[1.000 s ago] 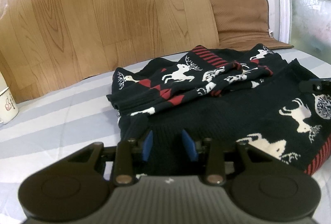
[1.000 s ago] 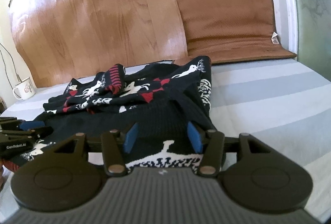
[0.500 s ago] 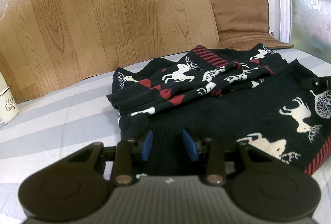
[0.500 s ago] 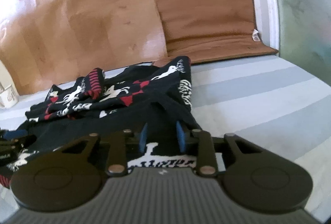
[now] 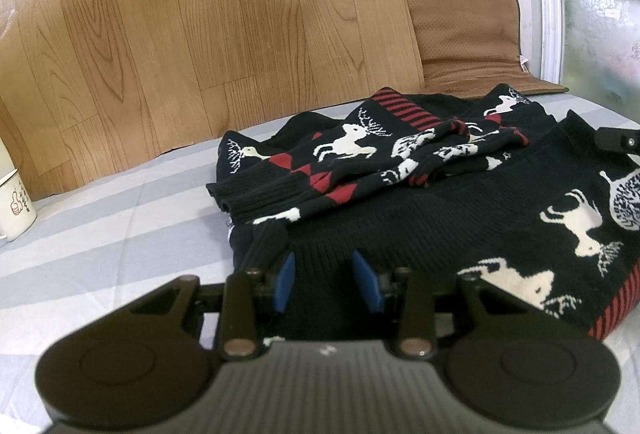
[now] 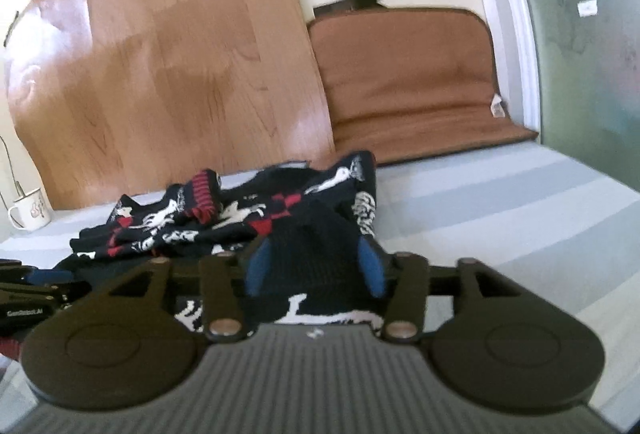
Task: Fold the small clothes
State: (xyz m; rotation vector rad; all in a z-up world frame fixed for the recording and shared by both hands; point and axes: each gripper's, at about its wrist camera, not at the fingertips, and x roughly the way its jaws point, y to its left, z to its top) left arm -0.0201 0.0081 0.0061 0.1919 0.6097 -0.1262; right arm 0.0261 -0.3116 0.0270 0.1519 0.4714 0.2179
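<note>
Sweater: black knit sweater (image 5: 420, 218) with white reindeer and red trim, lying rumpled on a grey striped bed (image 5: 100, 234).
Left hand-held gripper (image 5: 325, 284): jaws narrowly parted, clamped on the ribbed hem.
Right hand-held gripper (image 6: 316, 270): jaws just reopened, about half open, a fold between them, pads not pressing.
Mug (image 5: 14, 205): far left.
</note>
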